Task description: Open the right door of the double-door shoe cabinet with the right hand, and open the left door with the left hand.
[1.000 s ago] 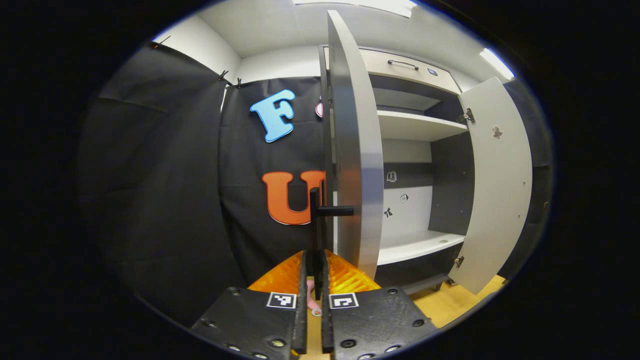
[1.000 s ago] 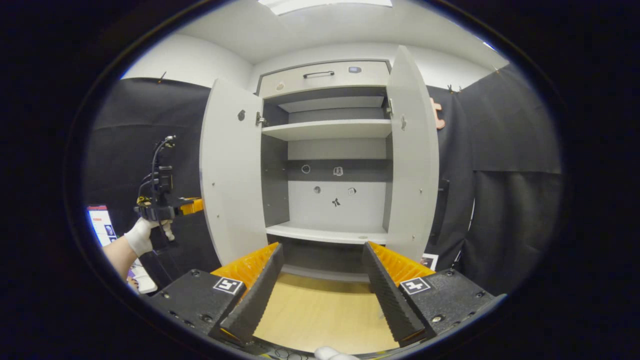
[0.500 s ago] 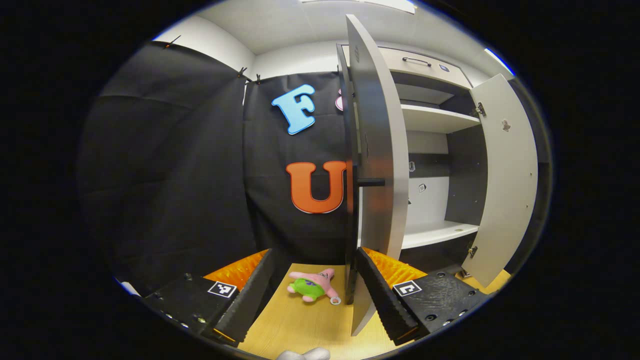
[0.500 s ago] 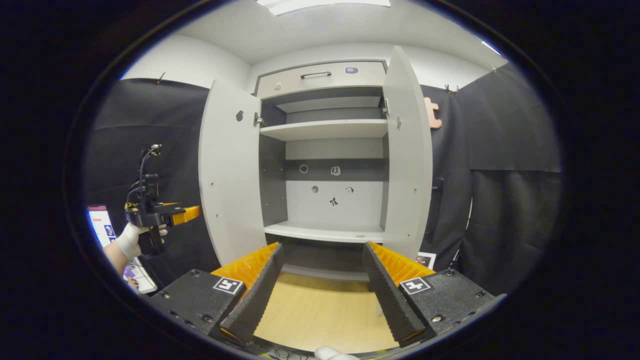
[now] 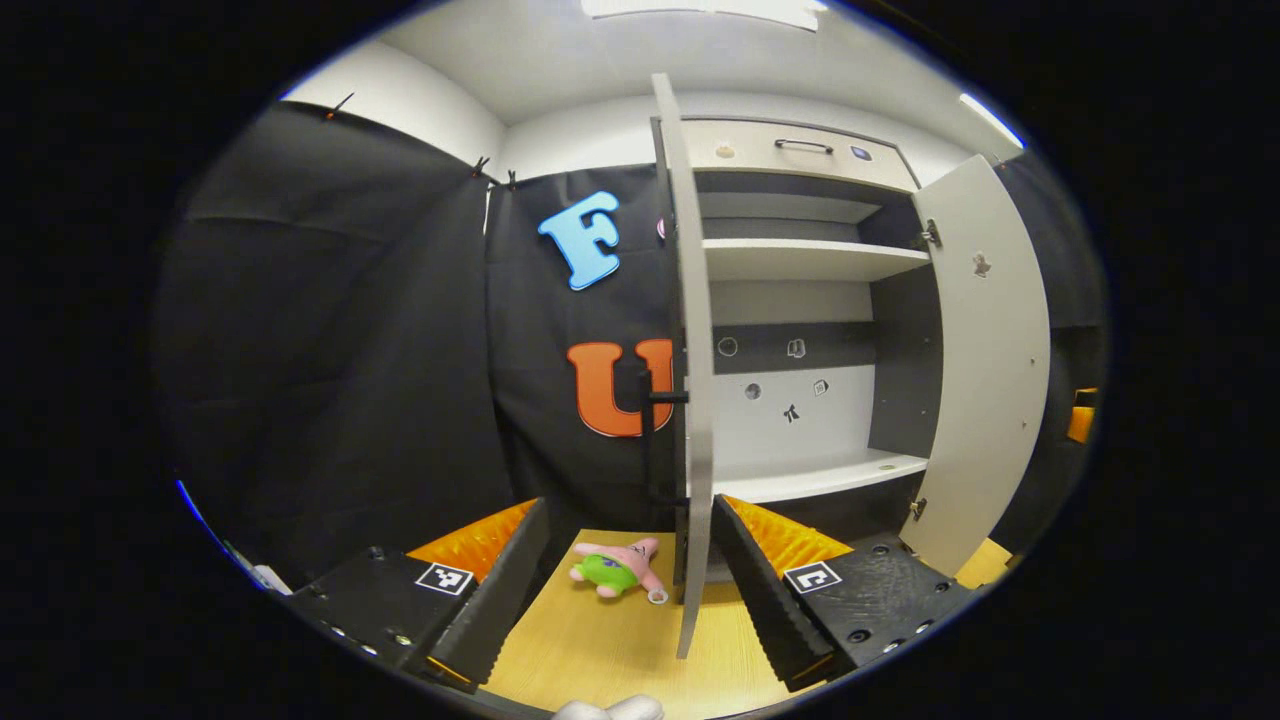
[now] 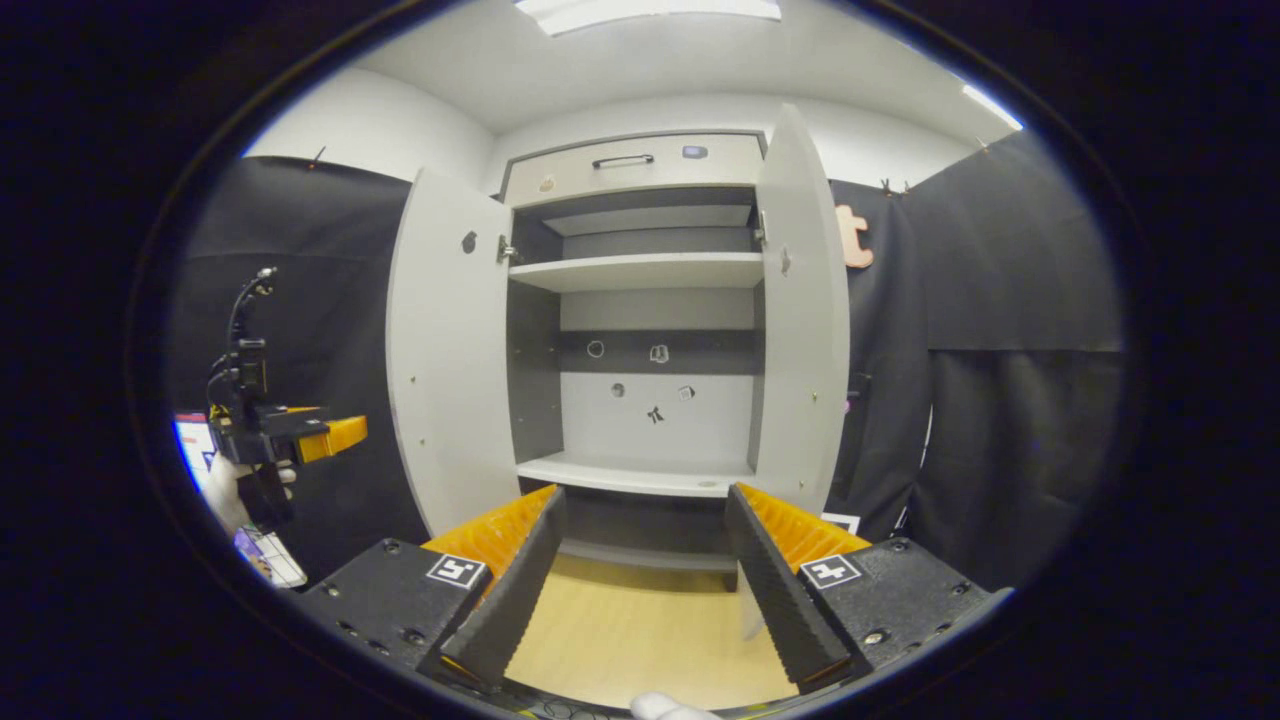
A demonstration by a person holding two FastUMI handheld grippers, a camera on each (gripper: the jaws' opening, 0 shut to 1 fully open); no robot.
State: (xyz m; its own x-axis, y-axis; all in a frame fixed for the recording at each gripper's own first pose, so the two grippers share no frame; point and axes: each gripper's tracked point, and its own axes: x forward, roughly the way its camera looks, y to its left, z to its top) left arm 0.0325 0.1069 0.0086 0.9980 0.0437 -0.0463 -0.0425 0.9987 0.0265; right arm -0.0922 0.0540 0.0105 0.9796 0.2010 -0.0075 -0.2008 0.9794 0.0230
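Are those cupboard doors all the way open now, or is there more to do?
Both look done: the right door and the left door stand swung wide, showing bare shelves. Nothing is in hand; the left gripper and the right gripper are open, clear of the doors. Little seems left but backing off.

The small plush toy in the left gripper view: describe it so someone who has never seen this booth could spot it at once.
Start at the tall pale shoe cabinet with both doors swung open. Drop to the wooden floor by the bottom edge of its left door, seen edge-on. The plush toy lies there: a pink, star-shaped figure in green shorts with a small ring, the only soft, brightly coloured thing on the floor.
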